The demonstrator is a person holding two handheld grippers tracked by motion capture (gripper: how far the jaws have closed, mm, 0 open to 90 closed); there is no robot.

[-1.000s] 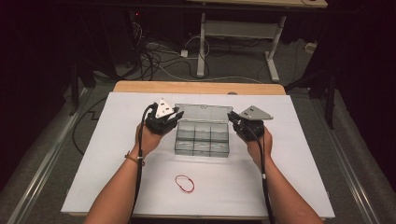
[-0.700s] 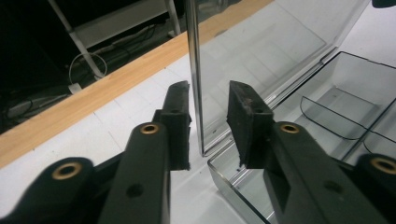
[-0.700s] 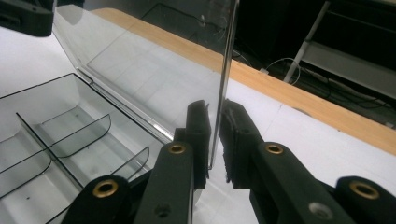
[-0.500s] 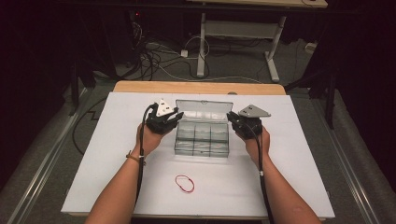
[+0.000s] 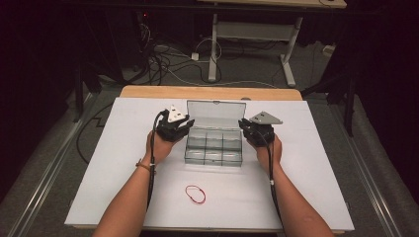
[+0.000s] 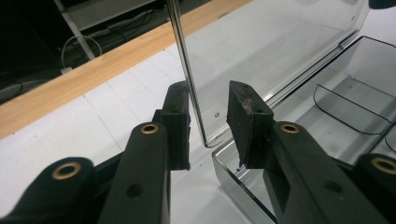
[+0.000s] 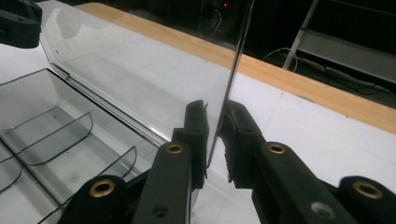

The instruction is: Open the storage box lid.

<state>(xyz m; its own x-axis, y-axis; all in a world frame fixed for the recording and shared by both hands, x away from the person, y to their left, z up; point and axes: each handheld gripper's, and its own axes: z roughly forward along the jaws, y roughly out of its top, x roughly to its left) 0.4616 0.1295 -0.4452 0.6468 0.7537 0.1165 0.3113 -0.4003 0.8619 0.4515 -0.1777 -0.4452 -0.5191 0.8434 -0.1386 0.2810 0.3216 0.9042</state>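
Left hand-held gripper: its jaws are standing apart, straddling the left end edge of the lid; the outer pad is lying against or just beside the edge while the inner pad is staying off it, so nothing is being clamped.
Right hand-held gripper: its jaws are standing only a little apart around the right end edge of the same lid; they have just been opening, with the edge between them and a thin gap showing on the outer side.
Lid from the grippers: it is rising straight ahead of each pair of jaws, edge-on, standing close to upright off the back of the clear box.
Long axis: the lid is running left to right across the counter, one gripper sitting at each end of it.
Nearer hand: each is sitting equally close to its own end; neither is reaching across.
Clear box from the lid: it is lying just in front of the hinge, open, its divided compartments looking empty.
Red rubber band from the box: it is lying well in front, toward the person, apart from both hands.
Likely turning point: whether the lid is staying up by itself as the jaws are letting go.
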